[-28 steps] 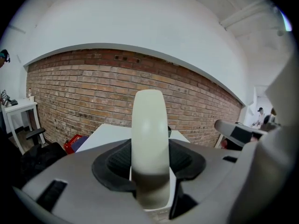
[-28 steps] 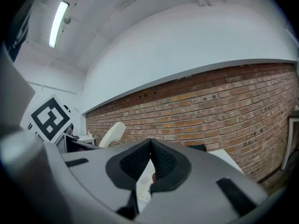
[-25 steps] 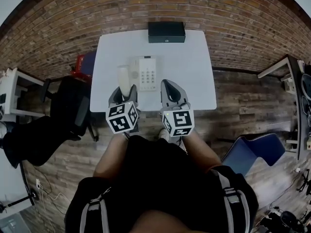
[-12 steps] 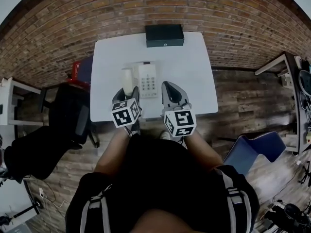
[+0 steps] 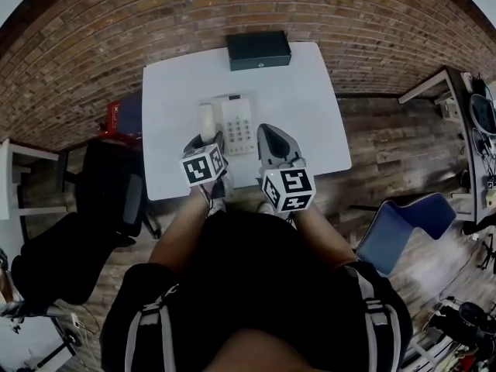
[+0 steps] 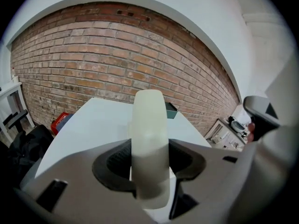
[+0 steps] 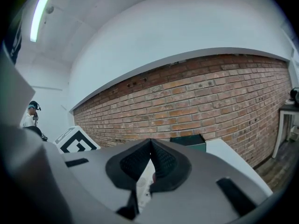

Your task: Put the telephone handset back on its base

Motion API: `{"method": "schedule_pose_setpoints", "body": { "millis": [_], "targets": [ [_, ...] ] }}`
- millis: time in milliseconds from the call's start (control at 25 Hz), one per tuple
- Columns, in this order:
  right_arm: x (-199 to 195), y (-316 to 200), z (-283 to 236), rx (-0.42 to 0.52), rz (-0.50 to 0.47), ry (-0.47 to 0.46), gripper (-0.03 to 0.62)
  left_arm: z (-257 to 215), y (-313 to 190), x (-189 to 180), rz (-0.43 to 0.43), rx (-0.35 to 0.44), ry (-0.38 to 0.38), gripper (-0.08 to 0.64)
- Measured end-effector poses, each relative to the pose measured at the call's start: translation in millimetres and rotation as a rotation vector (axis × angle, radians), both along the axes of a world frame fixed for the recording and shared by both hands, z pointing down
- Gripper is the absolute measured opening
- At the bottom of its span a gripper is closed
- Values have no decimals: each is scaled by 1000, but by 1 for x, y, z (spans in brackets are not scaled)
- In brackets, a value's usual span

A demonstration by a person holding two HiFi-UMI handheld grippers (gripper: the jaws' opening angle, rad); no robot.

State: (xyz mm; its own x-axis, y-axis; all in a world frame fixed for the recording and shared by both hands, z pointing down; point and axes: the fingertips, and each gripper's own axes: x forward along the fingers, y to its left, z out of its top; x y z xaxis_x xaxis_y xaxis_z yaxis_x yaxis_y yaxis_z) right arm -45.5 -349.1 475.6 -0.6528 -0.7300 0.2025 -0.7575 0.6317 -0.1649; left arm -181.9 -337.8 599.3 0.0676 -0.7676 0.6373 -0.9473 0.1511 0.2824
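Currently: left gripper (image 5: pixel 205 142), pointing forward, clamps handset (image 6: pixel 148 139) left of base (image 5: pixel 238 125); right gripper (image 5: pixel 268 136) (jaws together, empty) right of base; black box (image 5: pixel 258 50) beyond.

Probably an office: brick wall (image 5: pixel 349 22), white table (image 5: pixel 310 115), black chair (image 5: pixel 112 188).

Grey left tongs (image 5: pixel 208 139), right tongs (image 5: pixel 270 134); black, seemingly grey-striped top (image 5: pixel 256 285).

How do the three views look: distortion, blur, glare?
Head view: heavy fisheye, brick wall and table edges bow, centre sharp. Left gripper view: handset near the lens, soft and pale. Right gripper view: ceiling light blown out upper left, black vignette, wall crisp.
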Motion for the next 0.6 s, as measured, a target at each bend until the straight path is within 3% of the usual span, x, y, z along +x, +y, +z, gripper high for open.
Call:
{"method": "schedule_pose_setpoints", "body": {
  "millis": [600],
  "targets": [
    [20,-4,2,-12,133,54,-6,51,-34,-22,2,-111,39,206]
  ]
}}
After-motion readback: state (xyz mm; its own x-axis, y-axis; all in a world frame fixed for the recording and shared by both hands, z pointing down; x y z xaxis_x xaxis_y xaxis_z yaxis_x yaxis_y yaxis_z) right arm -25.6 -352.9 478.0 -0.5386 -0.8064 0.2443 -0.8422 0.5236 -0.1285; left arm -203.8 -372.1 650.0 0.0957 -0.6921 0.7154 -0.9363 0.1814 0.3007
